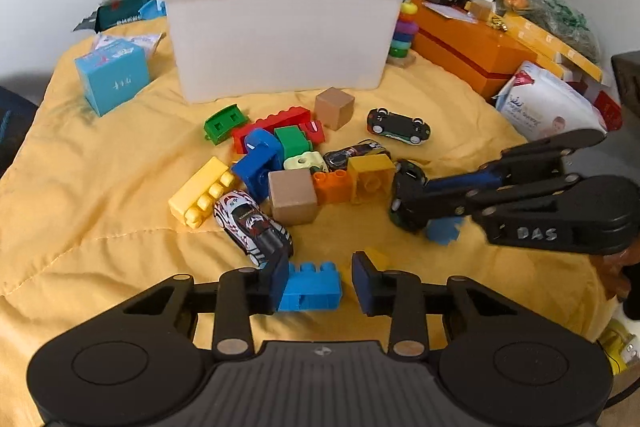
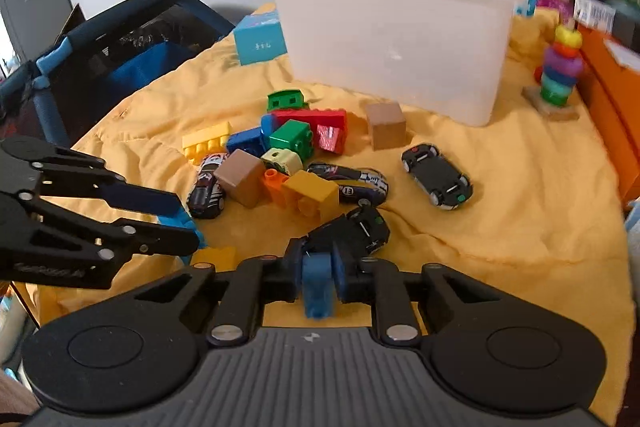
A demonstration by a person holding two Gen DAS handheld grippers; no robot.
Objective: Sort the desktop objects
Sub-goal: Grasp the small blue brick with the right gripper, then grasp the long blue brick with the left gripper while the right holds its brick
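1. The right tongs [image 2: 318, 273] are clamped on a small blue piece [image 2: 317, 289], lifted clear of the yellow cloth [image 2: 500, 227], likely so it can go to the white tub [image 2: 392, 39].
2. The left tongs [image 1: 320, 277] stand wide around a light-blue brick [image 1: 310, 287], low on the cloth; one finger touches it, apparently lining up a grasp.
3. The remaining bricks, wooden cubes and toy cars lie heaped between the tongs and the tub, unsorted.

Your right gripper [image 2: 318, 277] clamps a blue block [image 2: 317, 285] just before a black car [image 2: 360, 229]; your left gripper [image 2: 182, 223] straddles another blue brick [image 2: 185, 221].
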